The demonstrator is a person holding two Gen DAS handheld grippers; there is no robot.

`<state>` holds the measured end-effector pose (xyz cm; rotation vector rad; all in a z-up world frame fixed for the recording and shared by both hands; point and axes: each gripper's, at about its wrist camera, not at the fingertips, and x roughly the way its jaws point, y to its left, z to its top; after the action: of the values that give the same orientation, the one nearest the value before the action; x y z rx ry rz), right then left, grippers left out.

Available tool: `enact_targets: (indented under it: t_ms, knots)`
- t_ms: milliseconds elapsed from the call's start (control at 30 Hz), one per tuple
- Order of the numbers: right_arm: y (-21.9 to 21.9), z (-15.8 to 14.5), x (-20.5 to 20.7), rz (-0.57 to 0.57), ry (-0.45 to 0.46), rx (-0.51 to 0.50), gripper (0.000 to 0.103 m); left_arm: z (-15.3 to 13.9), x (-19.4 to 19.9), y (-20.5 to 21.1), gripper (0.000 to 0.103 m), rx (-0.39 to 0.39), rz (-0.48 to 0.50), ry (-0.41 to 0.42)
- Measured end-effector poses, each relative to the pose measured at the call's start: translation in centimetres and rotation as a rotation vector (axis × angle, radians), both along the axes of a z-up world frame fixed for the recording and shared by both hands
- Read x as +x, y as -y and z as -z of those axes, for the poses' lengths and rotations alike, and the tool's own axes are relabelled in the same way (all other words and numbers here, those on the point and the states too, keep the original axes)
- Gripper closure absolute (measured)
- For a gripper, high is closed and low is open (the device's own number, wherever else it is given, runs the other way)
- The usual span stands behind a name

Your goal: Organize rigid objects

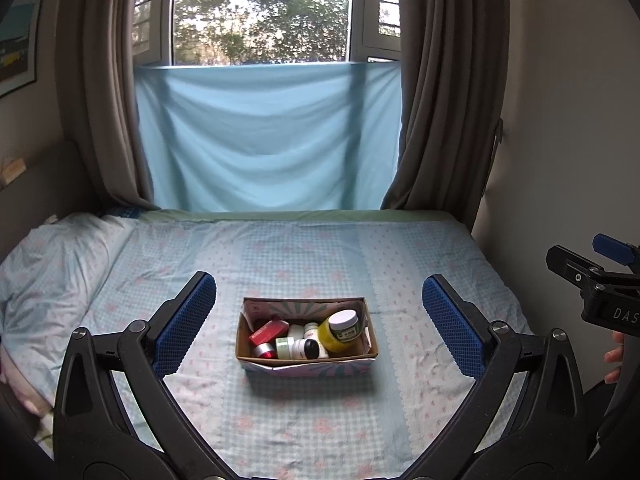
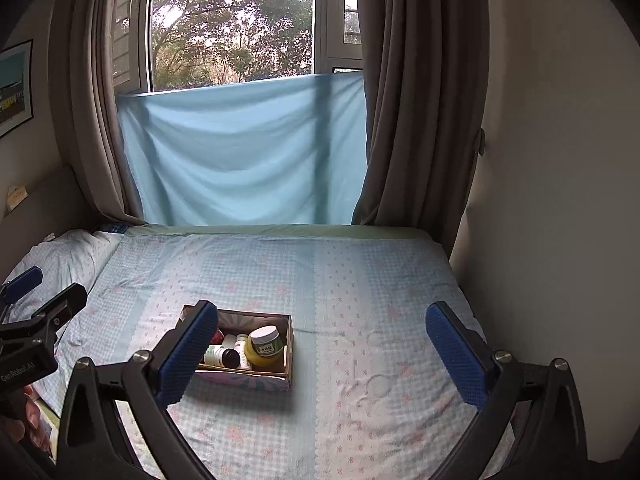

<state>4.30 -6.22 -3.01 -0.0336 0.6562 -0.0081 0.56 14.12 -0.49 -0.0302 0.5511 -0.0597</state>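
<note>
A small cardboard box (image 1: 308,365) sits on the bed in front of me. It holds a yellow jar with a white lid (image 1: 342,330), a red packet (image 1: 269,331), a red tin (image 1: 265,351) and several small white bottles (image 1: 306,347). My left gripper (image 1: 319,318) is open and empty, held above the bed on the near side of the box. My right gripper (image 2: 322,346) is open and empty, to the right of the box (image 2: 256,380); its left finger (image 2: 188,354) hides the box's left part. The yellow jar (image 2: 266,346) shows there too.
The bed (image 1: 320,432) has a blue checked sheet, with a pillow (image 1: 52,264) at the left. A light blue cloth (image 1: 264,136) hangs under the window between brown curtains. A wall (image 2: 560,160) borders the bed on the right.
</note>
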Motion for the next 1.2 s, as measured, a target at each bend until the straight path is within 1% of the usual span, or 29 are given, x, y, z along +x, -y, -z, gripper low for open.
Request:
enact_targets:
  t_ms: [433, 1200]
  knots:
    - [1.0, 0.1, -0.9, 0.005, 0.016, 0.017, 0.000, -0.4, -0.5, 0.8, 0.000, 0.020, 0.005, 0.012]
    - [1.4, 0.4, -0.7, -0.015, 0.005, 0.027, 0.000, 0.0, -0.2, 1.0, 0.000, 0.029, -0.017, 0.000]
